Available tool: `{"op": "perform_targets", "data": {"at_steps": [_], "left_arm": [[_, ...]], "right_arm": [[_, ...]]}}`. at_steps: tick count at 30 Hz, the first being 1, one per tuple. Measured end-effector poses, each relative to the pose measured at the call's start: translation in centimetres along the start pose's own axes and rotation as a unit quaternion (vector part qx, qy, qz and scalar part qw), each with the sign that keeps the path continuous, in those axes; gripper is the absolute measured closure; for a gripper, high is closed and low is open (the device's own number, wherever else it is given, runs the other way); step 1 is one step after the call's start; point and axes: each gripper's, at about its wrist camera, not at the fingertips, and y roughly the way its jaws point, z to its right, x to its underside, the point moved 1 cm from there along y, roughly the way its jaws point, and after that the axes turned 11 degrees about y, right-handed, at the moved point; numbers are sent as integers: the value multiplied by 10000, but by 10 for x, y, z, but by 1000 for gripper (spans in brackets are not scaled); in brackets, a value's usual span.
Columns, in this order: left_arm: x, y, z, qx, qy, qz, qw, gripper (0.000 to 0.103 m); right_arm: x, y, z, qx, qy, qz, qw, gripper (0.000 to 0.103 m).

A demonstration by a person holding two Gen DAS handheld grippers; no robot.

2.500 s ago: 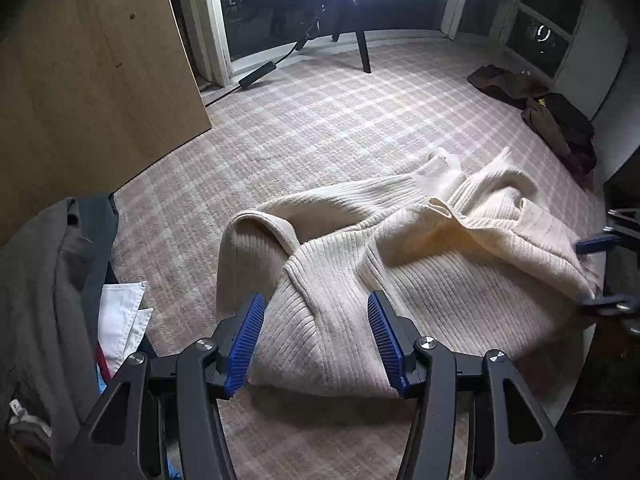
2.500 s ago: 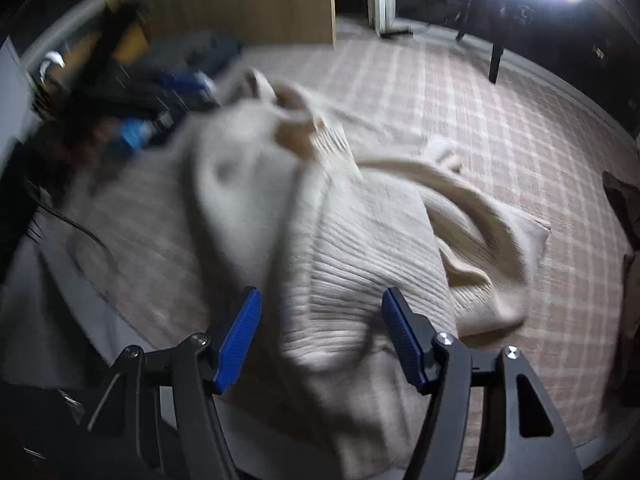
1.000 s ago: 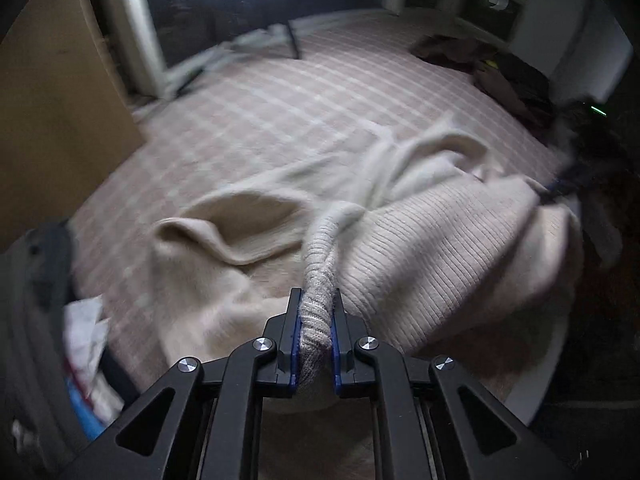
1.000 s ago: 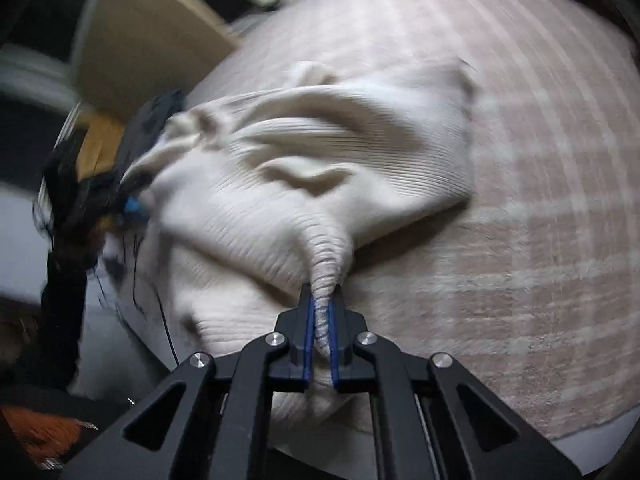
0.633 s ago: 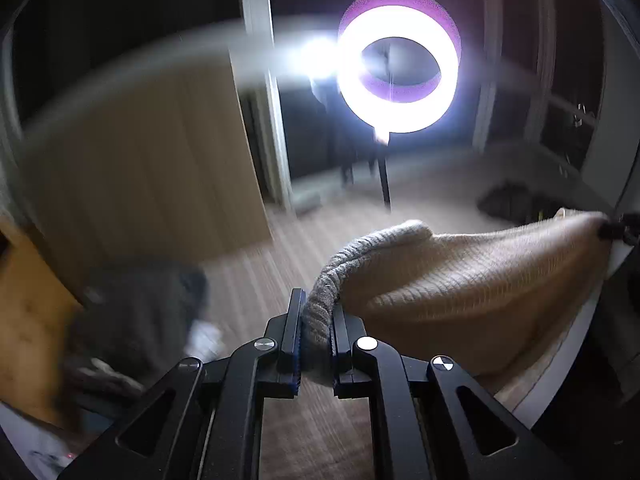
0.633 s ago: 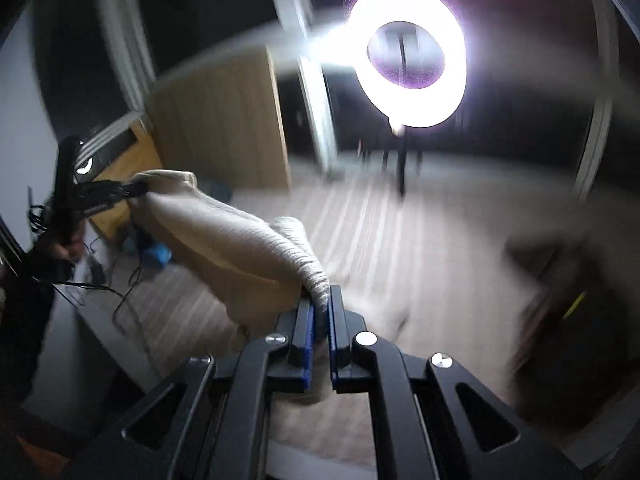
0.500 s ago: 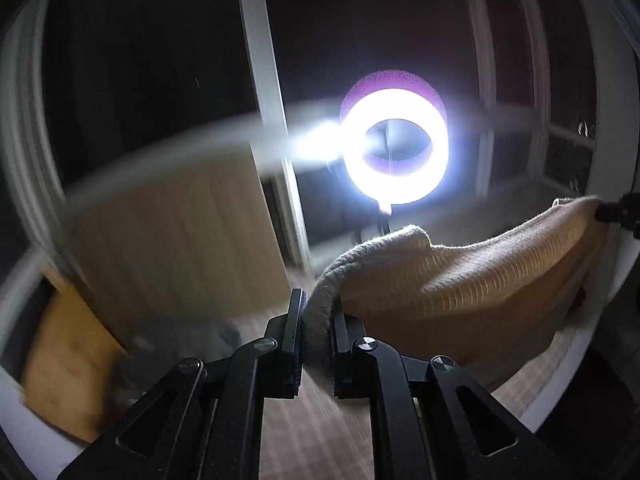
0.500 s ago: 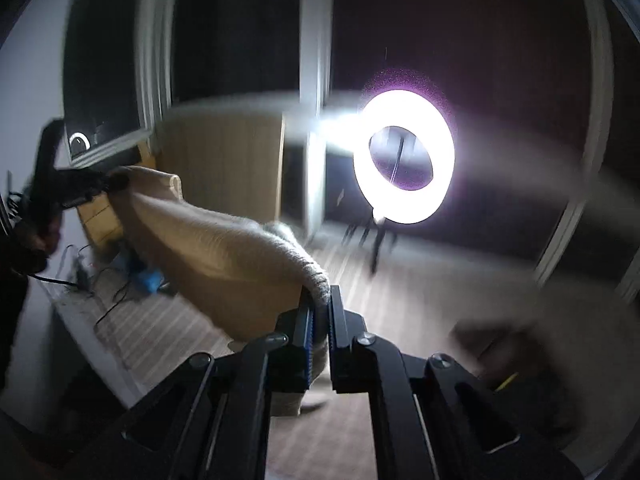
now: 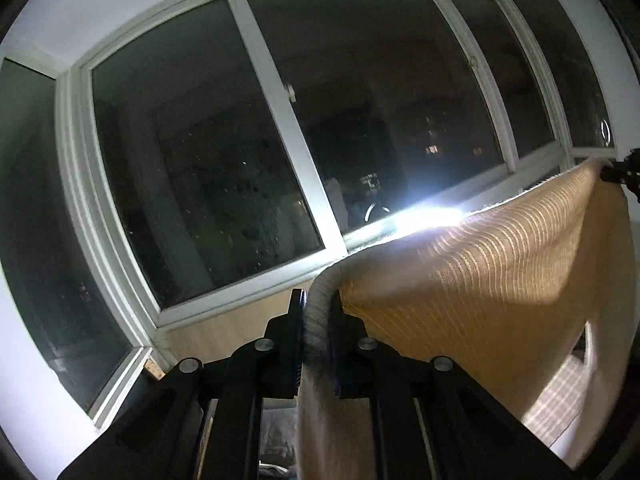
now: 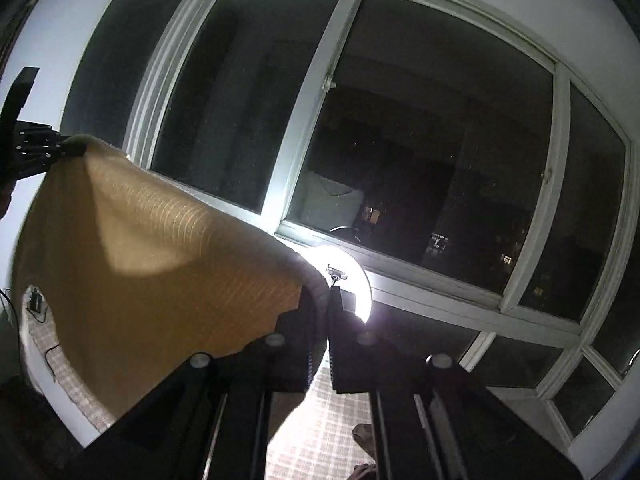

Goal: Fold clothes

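While one ribbed sweater (image 9: 500,280) hangs stretched, two hand-held grippers, left hand-held gripper (image 9: 318,312) and right hand-held gripper (image 10: 320,308), each clamped on its edge.

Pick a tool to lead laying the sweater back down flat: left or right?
Neither clearly. Left tool and right tool are each shut on the sweater, which hangs spread between them before the window. Lower both together.

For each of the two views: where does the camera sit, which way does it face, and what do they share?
Left wrist: on the left hand-held gripper, facing dark windows; the right hand-held gripper shows at far right.
Right wrist: on the right hand-held gripper, facing the same windows; the left hand-held gripper shows at far left.
Shared: the ribbed sweater stretched between both.
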Motion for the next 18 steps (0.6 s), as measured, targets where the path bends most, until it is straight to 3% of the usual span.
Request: {"op": "perform_targets", "data": {"at_steps": [5,10,11,13,15,17,18], "left_arm": [[34,80,-4,282,58,-428,9987,93],[86,199,8,693,125,-1009,9924,92],[101,226,12,752,112,-1175,9902,86],[140,296,33,652,262,-1861,9800,77],[185,357,58,640,470,-2573,9631,77],[227,390,76,888,430,-2993,9490,77],[245,394,81,1085,310,-3076,9448,77]], "right_arm": [[23,78,-13,212,-142,-392,9989,97],[67,198,-22,425,-216,-1018,9937,97],[83,227,-25,447,-248,-1235,9910,97],[123,289,-33,595,-330,-1779,9817,86],[173,344,-40,857,-436,-2416,9656,78],[224,363,-39,703,-370,-2900,9537,69],[240,365,-36,617,-286,-3046,9500,56]]}}
